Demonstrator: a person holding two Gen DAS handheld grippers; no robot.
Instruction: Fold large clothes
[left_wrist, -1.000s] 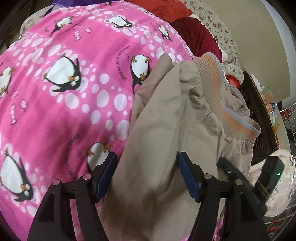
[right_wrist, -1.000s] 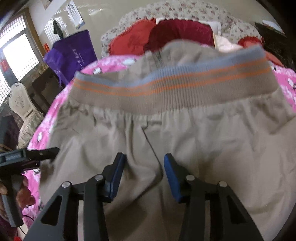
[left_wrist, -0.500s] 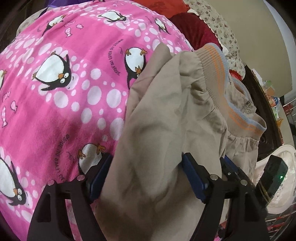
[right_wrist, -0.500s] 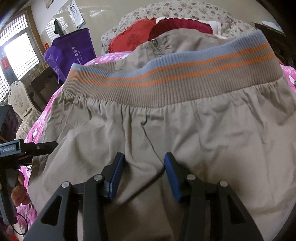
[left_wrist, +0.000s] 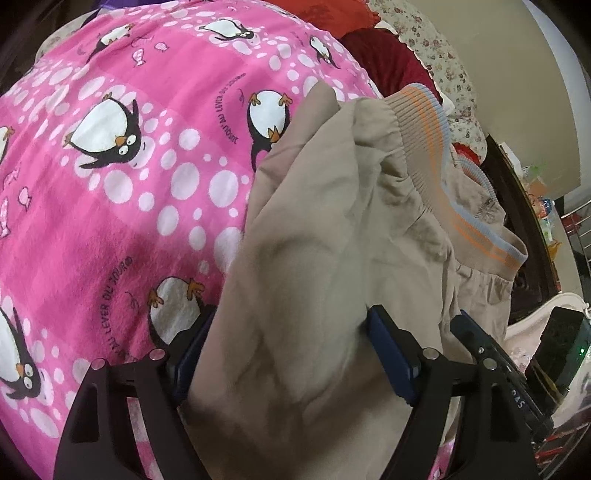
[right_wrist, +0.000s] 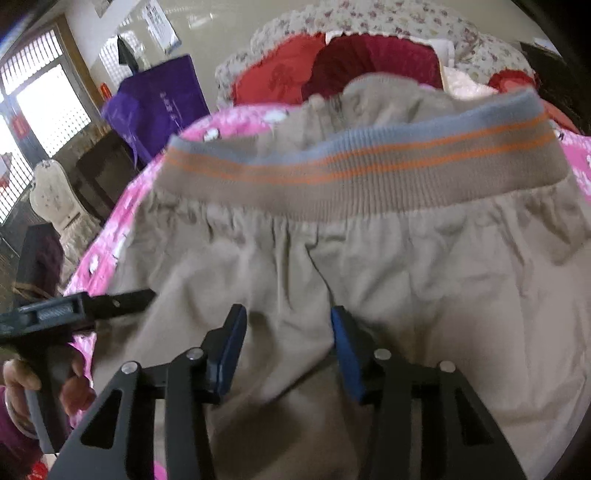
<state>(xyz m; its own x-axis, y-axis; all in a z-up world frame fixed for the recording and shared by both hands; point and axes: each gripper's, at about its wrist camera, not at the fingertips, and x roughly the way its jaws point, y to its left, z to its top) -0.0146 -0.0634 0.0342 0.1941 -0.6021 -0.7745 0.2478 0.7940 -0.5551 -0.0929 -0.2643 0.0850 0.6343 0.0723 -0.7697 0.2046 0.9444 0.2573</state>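
Right now you have the beige trousers (right_wrist: 369, 280) lifted over the pink penguin blanket (left_wrist: 129, 177), with the grey-and-orange ribbed waistband (right_wrist: 354, 155) at the far side, toward the red cushions (right_wrist: 332, 70). Your left gripper (left_wrist: 284, 354) has a thick bunch of the beige cloth between its blue pads (left_wrist: 388, 358); the jaws stand fairly wide, and the fabric fills the gap, so it looks like a pinch on a fat gather, though you cannot be sure from these views how firmly it bites. Your right gripper (right_wrist: 288, 347) sits just below the waistband on the seat seam, jaws partly spread with cloth bulging up between them; whether it truly clamps the cloth cannot be told.

The step in hand seems to be carrying the trousers out to lay them flat on the blanket before folding. To do it well, keep both grips level with each other so the waistband stays straight rather than sagging at one end. Pull your hands gently apart to take out the slack between them; the cloth near the left gripper is bunched and may fold under itself as it lands. Lower the waistband end first, toward the cushions, then draw back so the legs trail out smooth. If the left gather feels loose, squeeze tighter before you move
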